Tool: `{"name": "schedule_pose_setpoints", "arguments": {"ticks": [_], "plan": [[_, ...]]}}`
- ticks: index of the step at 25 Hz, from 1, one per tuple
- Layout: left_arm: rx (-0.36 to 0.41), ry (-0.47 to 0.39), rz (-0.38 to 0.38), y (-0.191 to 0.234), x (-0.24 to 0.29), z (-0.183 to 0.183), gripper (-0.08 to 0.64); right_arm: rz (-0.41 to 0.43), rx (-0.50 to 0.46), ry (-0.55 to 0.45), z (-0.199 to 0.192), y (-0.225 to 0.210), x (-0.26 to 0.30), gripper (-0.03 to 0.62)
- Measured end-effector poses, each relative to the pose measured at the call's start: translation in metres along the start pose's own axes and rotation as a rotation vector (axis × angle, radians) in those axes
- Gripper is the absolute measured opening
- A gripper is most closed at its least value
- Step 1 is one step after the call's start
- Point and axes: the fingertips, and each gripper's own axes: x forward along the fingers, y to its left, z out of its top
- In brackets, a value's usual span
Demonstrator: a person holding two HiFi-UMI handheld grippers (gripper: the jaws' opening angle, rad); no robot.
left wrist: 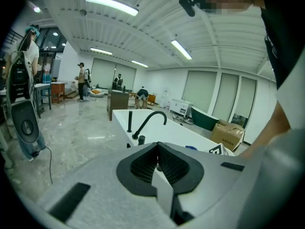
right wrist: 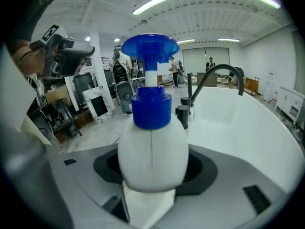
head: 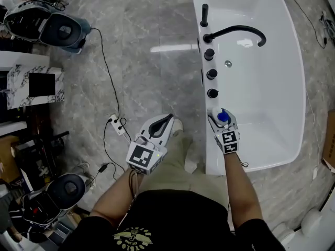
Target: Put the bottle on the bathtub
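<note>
A white bottle with a blue pump cap [head: 223, 117] stands upright between the jaws of my right gripper [head: 220, 114], which is shut on it. It is over the near end of the white bathtub's left ledge [head: 195, 4], just in front of the black knobs [head: 211, 73]. In the right gripper view the bottle [right wrist: 152, 149] fills the middle, with the tub basin [right wrist: 243, 123] behind it. My left gripper [head: 167, 119] hangs over the floor left of the tub, shut with nothing in it; its pads [left wrist: 143, 168] meet.
A black curved faucet [head: 238, 31] and a black handle [head: 204, 14] rise from the ledge. A power strip with cables [head: 116, 123] lies on the marble floor. Machines [head: 57, 30] [head: 63, 190], a marble cabinet [head: 34, 85] and a cardboard box [head: 330, 140] stand around.
</note>
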Motion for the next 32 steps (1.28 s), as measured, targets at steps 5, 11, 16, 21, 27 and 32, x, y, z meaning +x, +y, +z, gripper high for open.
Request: {"name": "schedule_pose_setpoints", "arguments": {"ticks": [5, 11, 16, 21, 27, 32], "plan": [[-0.019, 0.049, 0.053, 0.008, -0.015, -0.014, 0.009, -0.020, -0.024, 0.013, -0.012, -0.004, 0.010, 0.261], [-0.024, 0.029, 0.036, 0.003, -0.019, -0.025, 0.009, -0.014, -0.108, 0.032, -0.019, 0.002, 0.018, 0.261], [-0.022, 0.028, 0.045, -0.007, -0.024, -0.023, 0.009, -0.031, -0.163, 0.064, -0.023, 0.001, 0.015, 0.261], [-0.001, 0.052, 0.064, -0.014, -0.035, -0.016, 0.009, -0.010, -0.140, 0.059, -0.022, 0.007, 0.006, 0.261], [0.016, 0.046, 0.084, -0.022, -0.046, -0.023, 0.009, 0.018, -0.133, 0.025, -0.013, 0.013, -0.007, 0.264], [0.031, 0.047, 0.054, -0.039, -0.044, -0.019, 0.009, 0.014, -0.143, 0.004, -0.003, 0.012, -0.021, 0.267]]}}
